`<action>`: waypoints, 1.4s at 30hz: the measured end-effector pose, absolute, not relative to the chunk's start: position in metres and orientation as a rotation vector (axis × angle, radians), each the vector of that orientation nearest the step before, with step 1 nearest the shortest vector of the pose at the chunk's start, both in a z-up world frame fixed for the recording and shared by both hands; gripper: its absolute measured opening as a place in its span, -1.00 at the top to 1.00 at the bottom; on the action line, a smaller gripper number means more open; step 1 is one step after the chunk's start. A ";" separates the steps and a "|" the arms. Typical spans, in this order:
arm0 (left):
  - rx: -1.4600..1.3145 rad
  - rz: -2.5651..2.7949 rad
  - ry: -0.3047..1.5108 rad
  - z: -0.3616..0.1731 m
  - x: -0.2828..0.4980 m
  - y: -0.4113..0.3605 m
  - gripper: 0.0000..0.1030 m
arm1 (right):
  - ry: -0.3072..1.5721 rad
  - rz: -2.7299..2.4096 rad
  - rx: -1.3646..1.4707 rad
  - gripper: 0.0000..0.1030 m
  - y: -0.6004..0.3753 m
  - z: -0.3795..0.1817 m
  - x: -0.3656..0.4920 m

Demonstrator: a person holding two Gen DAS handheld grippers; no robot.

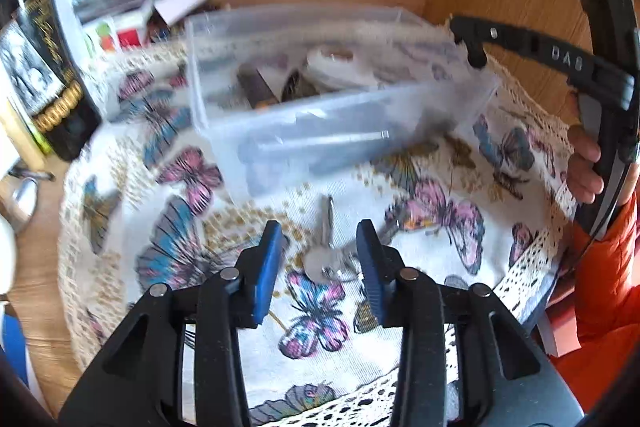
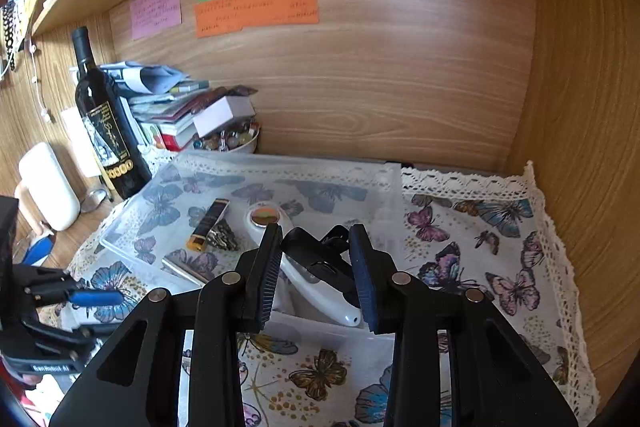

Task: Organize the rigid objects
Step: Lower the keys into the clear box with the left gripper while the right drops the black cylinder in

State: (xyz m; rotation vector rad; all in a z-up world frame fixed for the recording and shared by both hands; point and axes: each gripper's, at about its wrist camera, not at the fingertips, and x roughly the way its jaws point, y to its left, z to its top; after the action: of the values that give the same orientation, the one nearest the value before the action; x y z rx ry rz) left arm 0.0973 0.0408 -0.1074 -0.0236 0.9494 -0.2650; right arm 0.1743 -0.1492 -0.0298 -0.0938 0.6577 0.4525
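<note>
A bunch of silver keys point(image 1: 326, 253) lies on the butterfly cloth point(image 1: 168, 211). My left gripper point(image 1: 320, 231) is open, its blue pads on either side of the keys, just above them. A clear plastic box point(image 1: 320, 107) stands behind the keys; it also shows in the right wrist view point(image 2: 200, 171). It holds a white opener point(image 2: 304, 267), a black object point(image 2: 320, 255), a lighter point(image 2: 208, 225) and a dark clip point(image 2: 224, 237). My right gripper point(image 2: 316, 243) is open and empty above the box's near side, over the black object.
A wine bottle point(image 2: 106, 123) stands left of the box. Behind it are stacked books and papers point(image 2: 168, 99) and a bowl of beads point(image 2: 232, 141). Wooden walls close the back and right. The left gripper point(image 2: 92, 303) shows at the left of the right wrist view.
</note>
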 end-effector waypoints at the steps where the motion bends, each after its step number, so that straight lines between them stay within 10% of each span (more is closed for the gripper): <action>1: -0.013 -0.266 0.960 -0.110 0.098 0.037 0.25 | 0.664 0.456 -0.096 0.39 -0.147 -0.032 0.175; 42: -0.013 -0.240 0.687 -0.034 0.079 0.038 0.55 | 0.702 0.492 -0.122 0.09 -0.134 -0.039 0.166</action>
State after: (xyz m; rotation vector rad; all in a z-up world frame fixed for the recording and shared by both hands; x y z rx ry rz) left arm 0.0787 0.0381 -0.0344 -0.0126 0.6865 -0.2398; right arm 0.1662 -0.1344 -0.0389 -0.1221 0.7020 0.4924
